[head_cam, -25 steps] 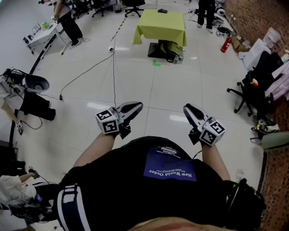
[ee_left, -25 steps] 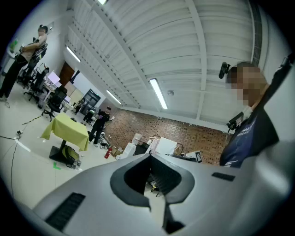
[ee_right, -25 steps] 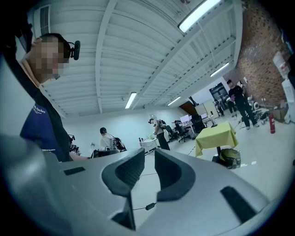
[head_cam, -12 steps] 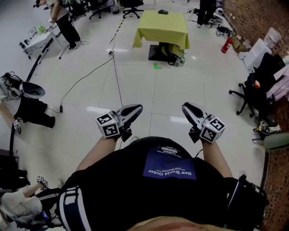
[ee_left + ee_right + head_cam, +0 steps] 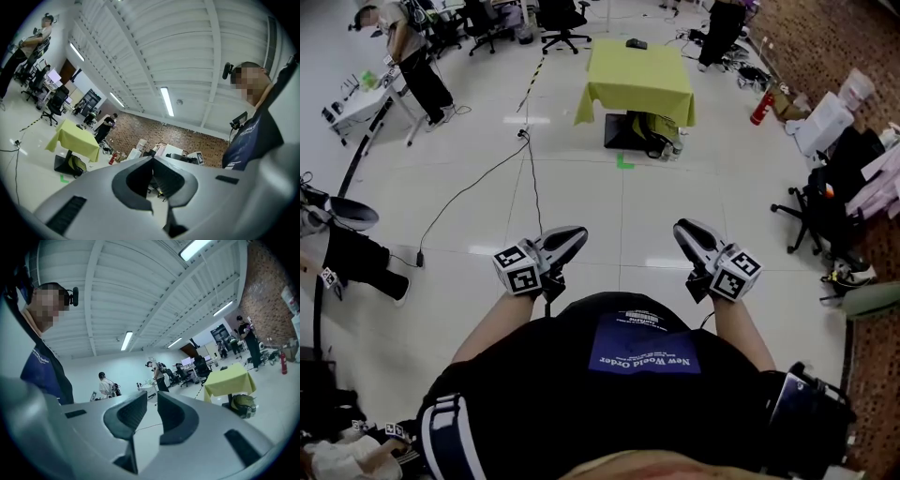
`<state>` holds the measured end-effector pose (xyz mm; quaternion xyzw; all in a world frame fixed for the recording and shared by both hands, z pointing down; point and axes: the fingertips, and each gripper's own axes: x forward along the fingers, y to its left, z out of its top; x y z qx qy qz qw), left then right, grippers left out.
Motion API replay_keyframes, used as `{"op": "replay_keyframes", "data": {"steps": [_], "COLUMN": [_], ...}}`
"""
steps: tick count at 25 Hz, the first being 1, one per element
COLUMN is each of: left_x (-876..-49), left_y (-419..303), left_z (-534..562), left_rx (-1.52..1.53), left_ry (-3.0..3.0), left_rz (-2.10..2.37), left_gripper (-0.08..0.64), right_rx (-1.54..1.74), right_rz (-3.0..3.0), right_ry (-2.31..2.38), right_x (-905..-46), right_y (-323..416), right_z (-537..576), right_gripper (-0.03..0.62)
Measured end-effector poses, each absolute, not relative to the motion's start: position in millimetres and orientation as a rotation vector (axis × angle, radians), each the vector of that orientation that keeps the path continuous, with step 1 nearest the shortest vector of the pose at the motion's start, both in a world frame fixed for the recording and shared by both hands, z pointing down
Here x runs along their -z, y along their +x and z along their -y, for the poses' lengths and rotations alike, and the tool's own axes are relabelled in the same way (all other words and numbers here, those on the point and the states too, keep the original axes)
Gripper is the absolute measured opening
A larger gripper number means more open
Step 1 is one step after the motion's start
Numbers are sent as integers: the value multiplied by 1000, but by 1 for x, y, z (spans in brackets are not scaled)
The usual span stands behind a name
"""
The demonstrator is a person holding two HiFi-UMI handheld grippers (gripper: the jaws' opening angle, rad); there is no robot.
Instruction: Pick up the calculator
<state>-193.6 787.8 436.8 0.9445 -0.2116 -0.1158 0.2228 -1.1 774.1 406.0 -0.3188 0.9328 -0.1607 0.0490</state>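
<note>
Head view looks steeply down over a person's black shirt to two grippers held out above a pale tiled floor [image 5: 581, 202]. Well ahead of both stands a table [image 5: 637, 80] draped in a yellow-green cloth, and near its far edge lies the calculator [image 5: 636, 44] — from here only a small, dark, flat oblong, too small for keys or a display to be made out. It lies alone on the cloth, apart from the edges, and nothing touches it.

The left gripper [image 5: 574, 233] and the right gripper [image 5: 682, 231] hover side by side, each pointing roughly toward the table and far short of it. In the left gripper view the left gripper [image 5: 151, 159] has its jaws pressed together with nothing between them. In the right gripper view the right gripper [image 5: 151, 398] has its jaws parted by a narrow gap — only the distant room shows through it.

Under the table sit a dark base and a greenish bag [image 5: 654, 131], with a green tape mark [image 5: 624, 162] on the floor just in front. A black cable [image 5: 530, 178] trails across the tiles, a red fire extinguisher [image 5: 759, 108] stands to the right of the table, and an office chair [image 5: 820, 211] is beside the brick wall.
</note>
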Motion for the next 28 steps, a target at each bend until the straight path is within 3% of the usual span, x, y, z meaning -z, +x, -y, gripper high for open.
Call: {"op": "replay_keyframes", "data": {"steps": [7, 16, 28], "left_x": [-447, -434, -416], "left_y": [-184, -104, -45], "left_z": [-722, -595, -473], "left_rx": [305, 304, 336], "left_ry": [2598, 2615, 2581], "left_rz": [558, 722, 824], "left_gripper": [6, 6, 6], "right_rx": [496, 443, 468], "right_rz": [-2888, -2947, -2977], "right_ry": [-989, -822, -687], "right_x": [-420, -415, -410], "right_y": [0, 87, 139], "right_z": [-702, -556, -426], "right_gripper": [46, 46, 72]}}
